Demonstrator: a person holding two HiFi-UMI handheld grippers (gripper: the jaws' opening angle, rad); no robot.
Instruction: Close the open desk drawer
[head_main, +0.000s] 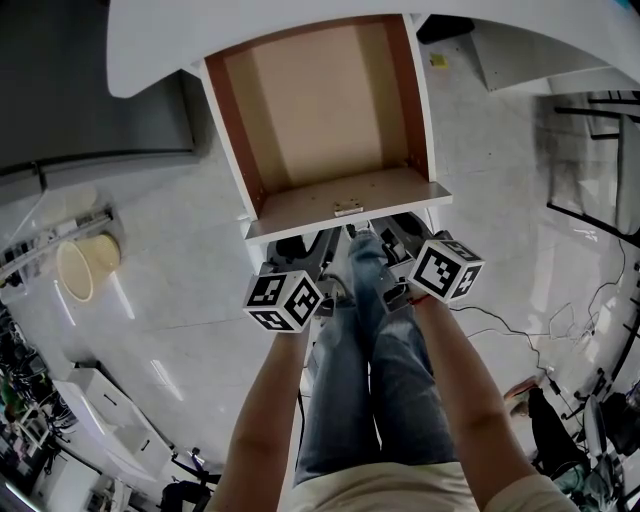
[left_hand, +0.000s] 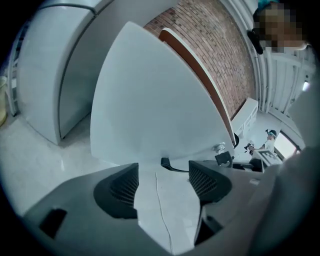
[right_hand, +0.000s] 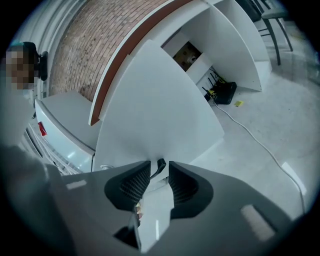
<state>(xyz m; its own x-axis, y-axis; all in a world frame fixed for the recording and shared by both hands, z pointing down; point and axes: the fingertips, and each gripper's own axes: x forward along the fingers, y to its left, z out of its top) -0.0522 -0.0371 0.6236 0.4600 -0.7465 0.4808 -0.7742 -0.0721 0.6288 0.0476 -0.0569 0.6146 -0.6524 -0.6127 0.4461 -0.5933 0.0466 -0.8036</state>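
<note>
The desk drawer (head_main: 350, 213) stands pulled far out of the white desk (head_main: 300, 20), its pale wooden inside empty. In the head view both grippers sit just below its white front panel, the left gripper (head_main: 298, 250) to the left and the right gripper (head_main: 402, 232) to the right. In the left gripper view the left gripper (left_hand: 162, 172) is wide open before the drawer front (left_hand: 150, 100), with the small black handle (left_hand: 170, 164) ahead of the gap. In the right gripper view the right gripper (right_hand: 160, 172) has a narrow gap, with the handle (right_hand: 160, 165) at its tips and no pad pressing on it.
The person's legs in jeans (head_main: 370, 380) stand right under the drawer. A beige bucket (head_main: 85, 265) sits on the floor at left. Cables (head_main: 520, 330) trail across the floor at right. A black bag (right_hand: 223, 92) lies under the desk, and a grey cabinet (head_main: 90, 80) stands at left.
</note>
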